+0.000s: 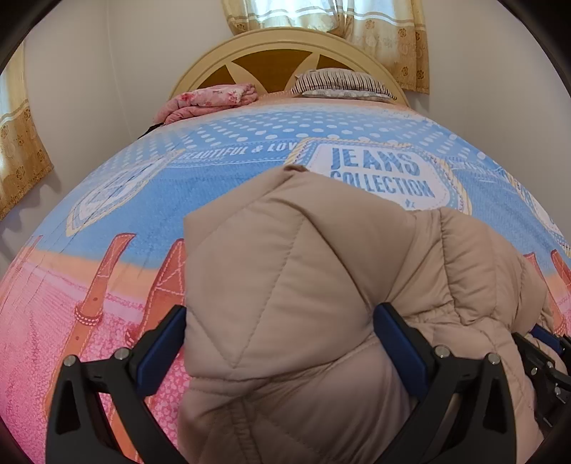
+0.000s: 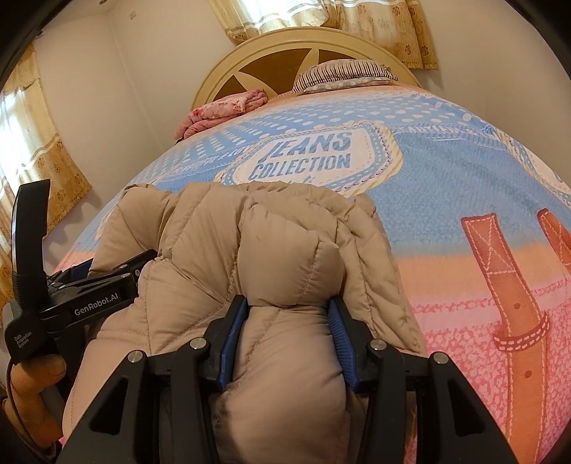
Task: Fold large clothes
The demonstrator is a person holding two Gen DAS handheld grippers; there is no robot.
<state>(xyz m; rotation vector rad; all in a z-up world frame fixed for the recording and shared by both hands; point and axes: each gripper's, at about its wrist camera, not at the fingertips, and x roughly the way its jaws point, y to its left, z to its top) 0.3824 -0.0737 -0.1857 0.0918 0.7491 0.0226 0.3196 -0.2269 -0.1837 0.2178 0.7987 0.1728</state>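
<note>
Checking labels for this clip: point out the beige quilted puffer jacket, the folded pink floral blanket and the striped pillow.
beige quilted puffer jacket [image 1: 285, 285]: left wrist view, quilted panel.
folded pink floral blanket [image 1: 214, 98]: left wrist view, top fold.
striped pillow [image 2: 344, 71]: right wrist view, upper surface.

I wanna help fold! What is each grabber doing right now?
Left gripper: jaws closed on the puffy beige jacket.
Right gripper: jaws closed on the same jacket.

You get soft, even daylight through the curtains [image 1: 321, 18] behind the headboard and at the left, with no glare. Faint shadows lie on the wall [image 1: 82, 89]. Both views are sharp, strongly bowed, and black at the corners.
</note>
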